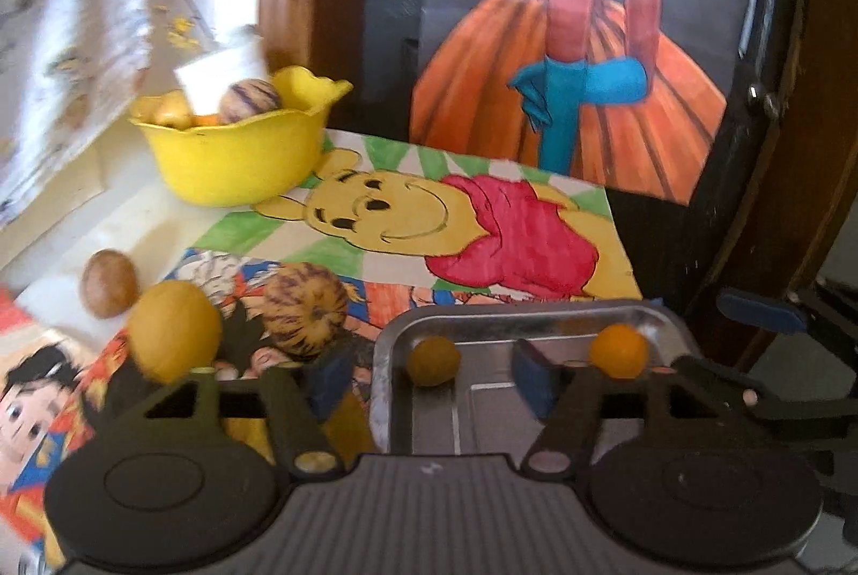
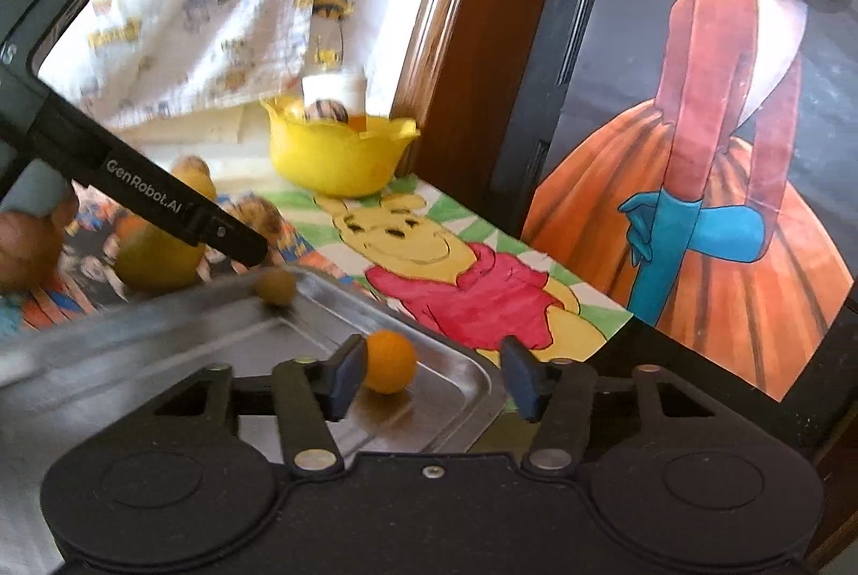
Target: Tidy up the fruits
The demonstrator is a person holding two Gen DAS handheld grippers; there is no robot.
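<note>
a shiny metal tray (image 2: 134, 339), glossy yellow plastic bowl (image 1: 236, 151), matt paper drawing (image 1: 482, 221).

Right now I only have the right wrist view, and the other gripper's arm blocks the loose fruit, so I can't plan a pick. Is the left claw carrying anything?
Observer: No. The left claw is open and empty. The small olive-yellow fruit lies in the metal tray, in line with the gap between its pads and touched by neither.
Operator: What's half hidden behind that arm?
Observer: A brown-striped yellow fruit, lying on the drawings between the mango and the tray.
Operator: And inside the bowl?
Observer: Besides the pale striped fruit, the yellow bowl holds a yellow fruit at the opposite rim.
</note>
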